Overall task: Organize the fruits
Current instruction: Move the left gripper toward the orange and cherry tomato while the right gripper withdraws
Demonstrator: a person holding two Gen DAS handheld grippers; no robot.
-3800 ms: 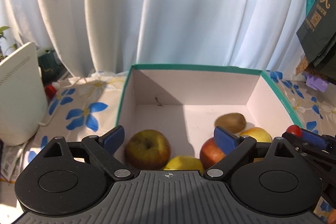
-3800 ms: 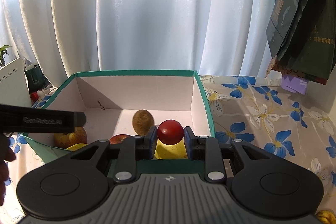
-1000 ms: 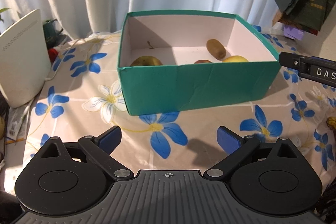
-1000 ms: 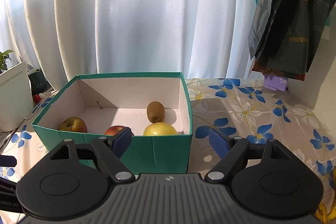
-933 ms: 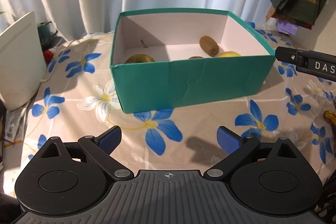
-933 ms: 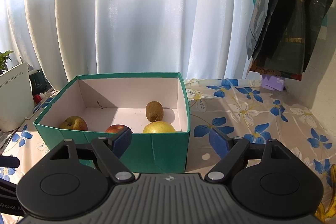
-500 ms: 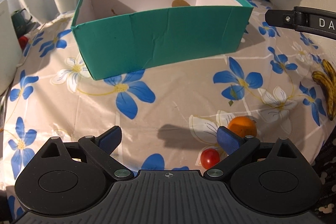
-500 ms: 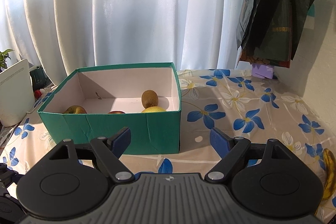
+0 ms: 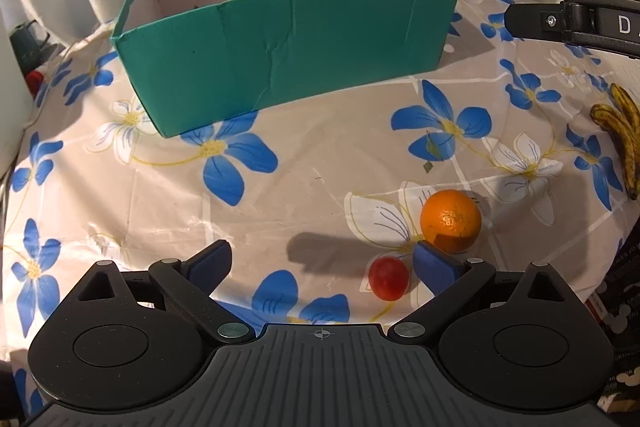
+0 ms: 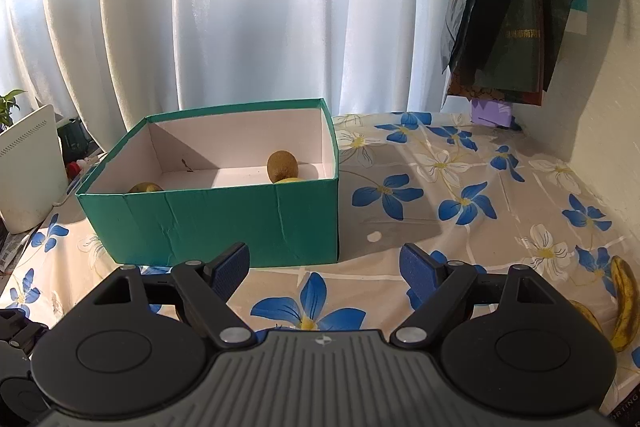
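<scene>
A small, smooth red tomato (image 9: 388, 279) is seen on the flowered tablecloth (image 9: 320, 155), well in front of the green box (image 9: 288, 43). Just beyond it, apart from it, a round orange (image 9: 451, 221) with dimpled skin is seen. Spotted, browned bananas (image 9: 622, 135) are laid to the right of the box, near the table edge. Inside the box, whose outer card is creased and whose inner walls are pale, a fuzzy brown kiwi (image 10: 282, 165) is seen near the right wall, with the top of a yellow fruit (image 10: 292, 180) just in front of it and part of an apple (image 10: 145, 187) at the left.

The left gripper (image 9: 324, 261) is held low over the cloth in front of the box, tilted downward, its blue ribbed pads spread wide with nothing between them; the tomato lies just inside its right pad. The right gripper (image 10: 325, 265) is held level, in front of the box's right corner, likewise spread wide and holding nothing. White curtains (image 10: 240, 7) are hung behind the box.
</scene>
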